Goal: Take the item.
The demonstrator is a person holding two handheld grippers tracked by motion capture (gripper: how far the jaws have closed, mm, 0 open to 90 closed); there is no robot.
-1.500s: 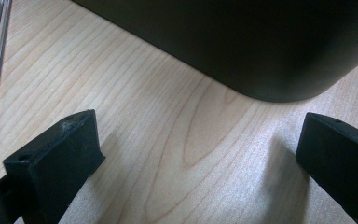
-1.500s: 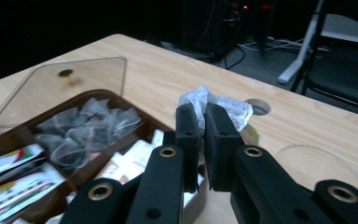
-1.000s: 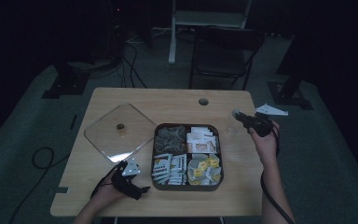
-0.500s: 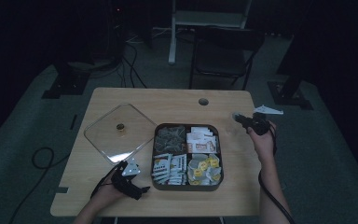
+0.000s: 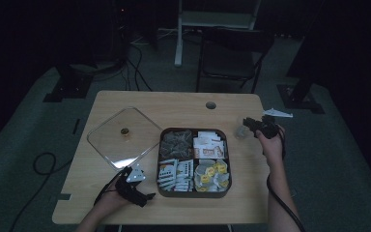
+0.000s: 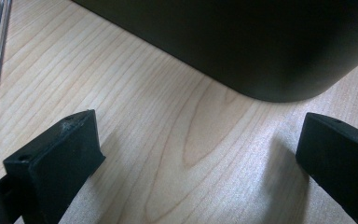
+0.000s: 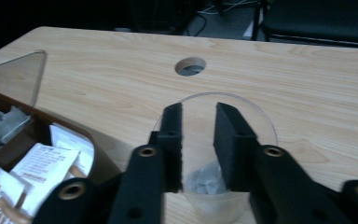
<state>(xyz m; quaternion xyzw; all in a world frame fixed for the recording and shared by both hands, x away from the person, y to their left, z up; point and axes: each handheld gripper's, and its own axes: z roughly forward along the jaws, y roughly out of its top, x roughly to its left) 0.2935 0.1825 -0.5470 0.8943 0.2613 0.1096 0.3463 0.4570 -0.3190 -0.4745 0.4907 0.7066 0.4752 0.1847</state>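
Clear cup, tea bag dropped in

Plastic cup (image 7: 216,154), clear, stands upright on the desk (image 7: 307,84), just right of the compartment box (image 5: 193,162) and apart from it. My right tongs (image 7: 198,147) hang directly over its mouth, tips dipped inside the rim, jaws a narrow gap apart and pinching nothing. A grey tea bag (image 7: 203,179) lies at the cup's bottom, straight below the tips. Judgement: bag is delivered; the coming move is a straight lift upward, along the cup's own axis, so the jaws clear the rim without tipping it.

Left tongs (image 6: 196,154) rest low on the desk at the box's near left corner, jaws spread wide and empty. Glass lid (image 5: 124,137) lies flat left of the box. Right hand is far the nearer to the cup.
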